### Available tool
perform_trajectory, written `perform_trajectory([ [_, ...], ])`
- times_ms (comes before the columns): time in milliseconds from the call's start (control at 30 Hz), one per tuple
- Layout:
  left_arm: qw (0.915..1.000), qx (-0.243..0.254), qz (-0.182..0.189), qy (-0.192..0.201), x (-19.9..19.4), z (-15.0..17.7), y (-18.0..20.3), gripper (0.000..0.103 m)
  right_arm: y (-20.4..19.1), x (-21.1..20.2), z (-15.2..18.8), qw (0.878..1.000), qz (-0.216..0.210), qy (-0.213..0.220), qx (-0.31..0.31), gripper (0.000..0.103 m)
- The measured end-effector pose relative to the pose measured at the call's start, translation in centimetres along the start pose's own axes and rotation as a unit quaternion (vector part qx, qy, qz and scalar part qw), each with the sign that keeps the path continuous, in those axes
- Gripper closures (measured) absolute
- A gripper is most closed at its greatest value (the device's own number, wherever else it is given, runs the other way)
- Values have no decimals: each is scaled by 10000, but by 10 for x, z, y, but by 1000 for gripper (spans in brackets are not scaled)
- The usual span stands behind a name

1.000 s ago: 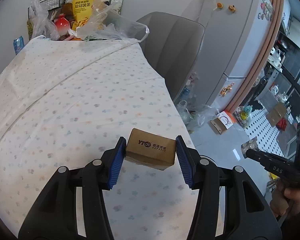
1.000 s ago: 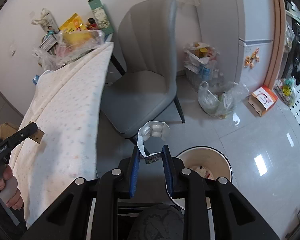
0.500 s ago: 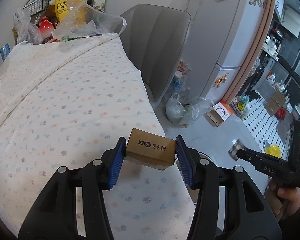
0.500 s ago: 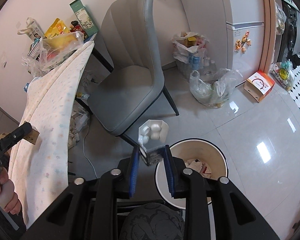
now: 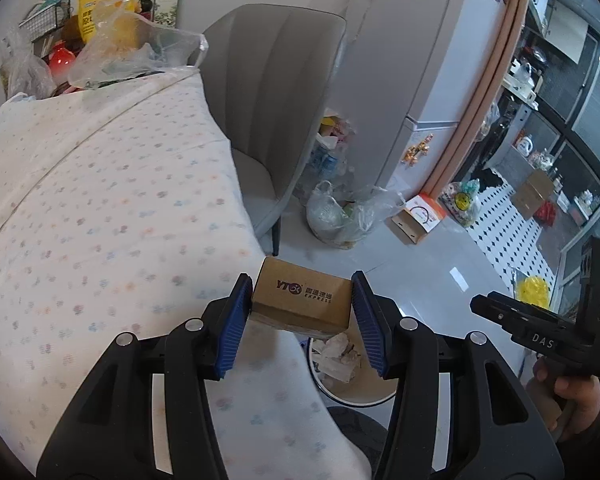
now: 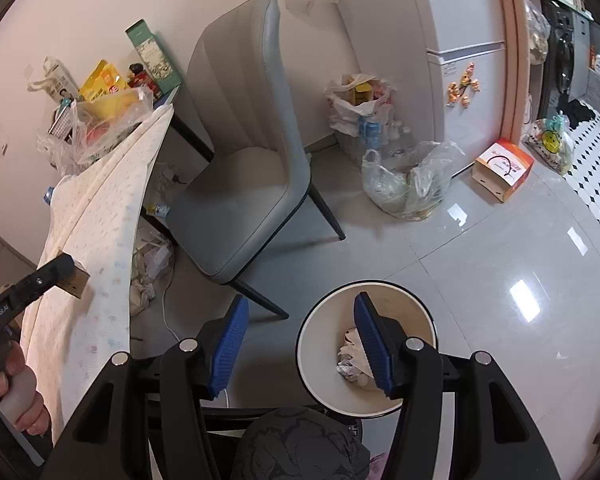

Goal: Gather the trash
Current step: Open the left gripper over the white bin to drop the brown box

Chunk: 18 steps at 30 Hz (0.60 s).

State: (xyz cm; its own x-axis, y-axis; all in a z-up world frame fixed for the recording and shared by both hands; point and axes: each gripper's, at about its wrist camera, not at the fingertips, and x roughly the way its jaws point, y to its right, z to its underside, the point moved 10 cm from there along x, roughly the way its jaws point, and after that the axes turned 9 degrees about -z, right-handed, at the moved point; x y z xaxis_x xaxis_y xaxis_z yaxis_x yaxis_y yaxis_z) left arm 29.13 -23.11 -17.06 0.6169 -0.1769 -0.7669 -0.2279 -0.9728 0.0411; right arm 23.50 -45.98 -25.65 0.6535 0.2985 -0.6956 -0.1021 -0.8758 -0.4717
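- Cardboard box [image 5: 302, 300], low in the frame's middle, sits clenched in the left claw [image 5: 300, 320].
- Right claw [image 6: 300, 346] is opening, nothing between its pads, above the white bin [image 6: 396, 300].

Brown cardboard box [image 5: 302, 299], white tablecloth [image 5: 100, 208] with pastel floral dots, grey chair [image 6: 244, 152], white bin [image 6: 320, 332]

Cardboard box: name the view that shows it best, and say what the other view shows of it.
Left wrist view: the cardboard box sits front and centre between the left gripper's pads, its printed face readable. The right wrist view shows only a brown corner at the far left, past that gripper's finger.
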Motion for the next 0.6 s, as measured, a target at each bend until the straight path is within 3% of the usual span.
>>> perform_trajectory([
  [433, 9934, 757, 758, -400, 30, 9, 117, 50, 75, -56, 3, 9968, 364, 423, 577, 45],
  [533, 9922, 669, 971, -393, 30, 8, 132, 19, 86, -63, 4, 9960, 398, 474, 645, 45],
  [600, 9920, 632, 1034, -345, 27, 7, 135, 15, 90, -64, 4, 9956, 407, 492, 688, 45],
])
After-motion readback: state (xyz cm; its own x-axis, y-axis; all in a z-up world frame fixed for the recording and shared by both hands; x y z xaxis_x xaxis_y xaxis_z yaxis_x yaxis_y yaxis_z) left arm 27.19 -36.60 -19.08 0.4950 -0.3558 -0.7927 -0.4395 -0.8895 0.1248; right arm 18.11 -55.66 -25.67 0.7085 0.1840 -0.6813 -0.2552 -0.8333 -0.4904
